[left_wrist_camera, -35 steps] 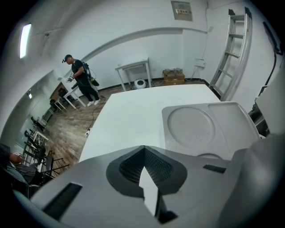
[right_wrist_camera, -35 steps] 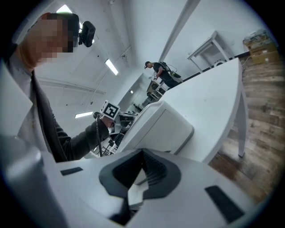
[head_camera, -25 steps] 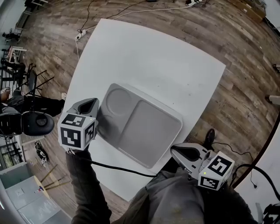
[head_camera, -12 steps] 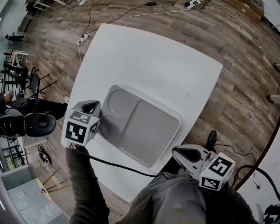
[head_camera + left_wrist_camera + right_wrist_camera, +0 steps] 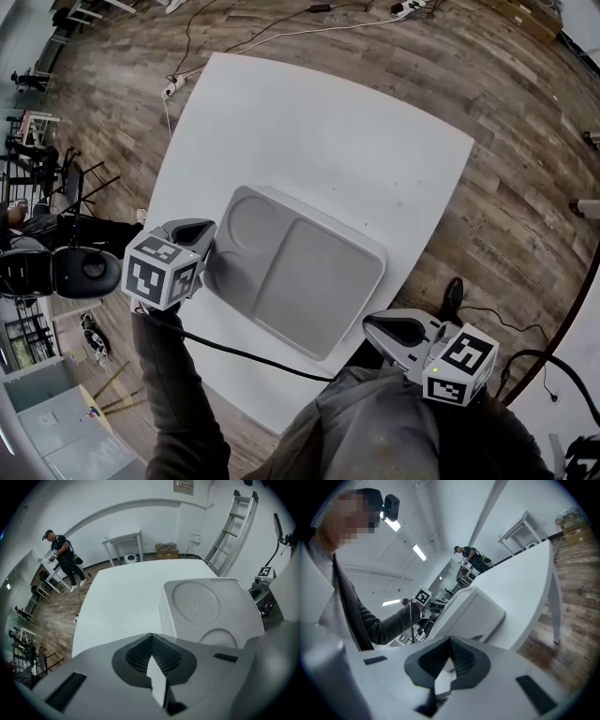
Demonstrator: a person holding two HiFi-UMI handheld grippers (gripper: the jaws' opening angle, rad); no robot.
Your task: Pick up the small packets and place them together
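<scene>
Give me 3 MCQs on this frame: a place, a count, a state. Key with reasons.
1. The left gripper is:
A) by the grey tray's round-compartment end
B) inside the large compartment
C) at the table's far edge

2. Tray compartments:
A) one
B) two
C) four

3. The right gripper's jaws are:
A) wide apart
B) shut on a packet
C) shut, empty

Key:
1A, the head view shows it beside that end.
2B, one round, one rectangular.
3C, the pads meet with nothing between.

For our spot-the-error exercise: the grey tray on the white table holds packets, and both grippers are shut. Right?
Not quite. The tray is empty: the head view shows no packets. It is on the table, and the left gripper and right gripper are shut.
</scene>
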